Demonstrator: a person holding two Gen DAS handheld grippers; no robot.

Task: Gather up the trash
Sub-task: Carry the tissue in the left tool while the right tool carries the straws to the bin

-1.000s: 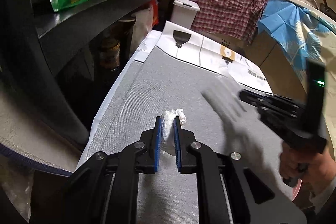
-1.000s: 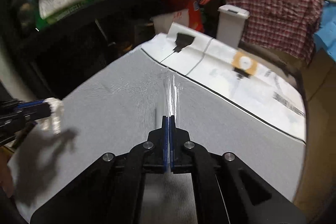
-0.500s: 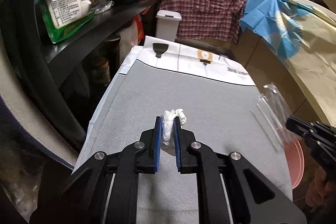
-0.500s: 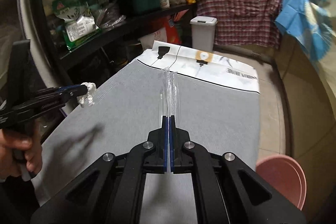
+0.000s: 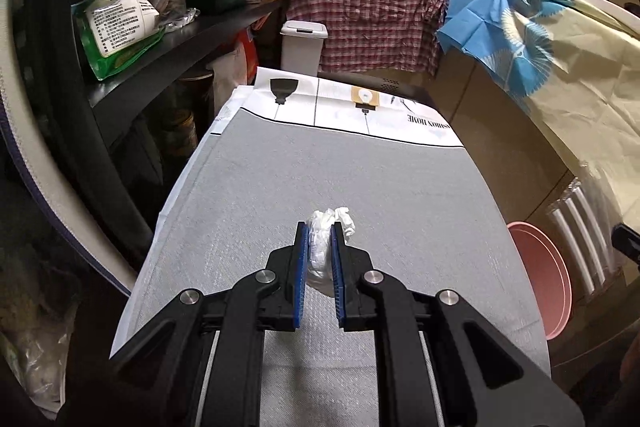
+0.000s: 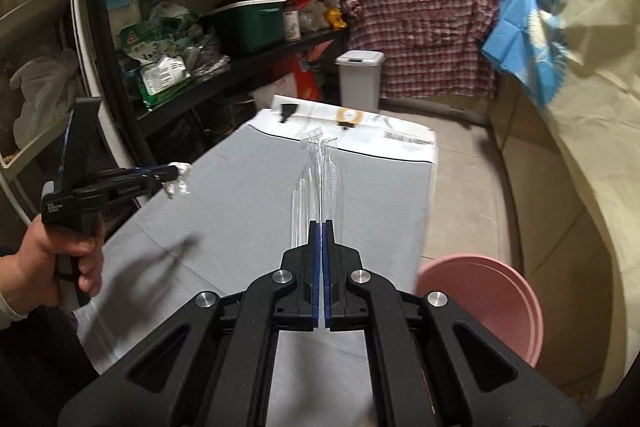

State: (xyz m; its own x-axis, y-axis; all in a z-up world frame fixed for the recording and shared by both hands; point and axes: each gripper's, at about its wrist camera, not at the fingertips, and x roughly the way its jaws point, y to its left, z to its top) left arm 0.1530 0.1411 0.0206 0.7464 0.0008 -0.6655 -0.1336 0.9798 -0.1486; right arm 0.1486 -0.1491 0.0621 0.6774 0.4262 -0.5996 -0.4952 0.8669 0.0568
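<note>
My left gripper [image 5: 319, 233] is shut on a crumpled white tissue [image 5: 325, 227] and holds it above the grey cloth-covered table [image 5: 360, 179]. In the right wrist view the left gripper [image 6: 176, 173] shows at the left with the tissue [image 6: 179, 181] at its tip. My right gripper [image 6: 321, 227] is shut on a clear plastic wrapper [image 6: 318, 167] that sticks up and forward from its fingers. The wrapper [image 5: 576, 211] also shows at the right edge of the left wrist view. A pink bucket [image 6: 480, 299] stands on the floor right of the table, below and right of my right gripper.
A black shelf [image 5: 160, 55] packed with bags and a green bin runs along the left. A white lidded trash can [image 6: 360, 79] stands beyond the table's far end. A plaid shirt [image 5: 372, 19] and blue and cream cloth [image 6: 560, 67] hang at the back and right.
Both grippers have risen and drawn back from the table with their loads. The right gripper has moved right, toward the pink bucket.
</note>
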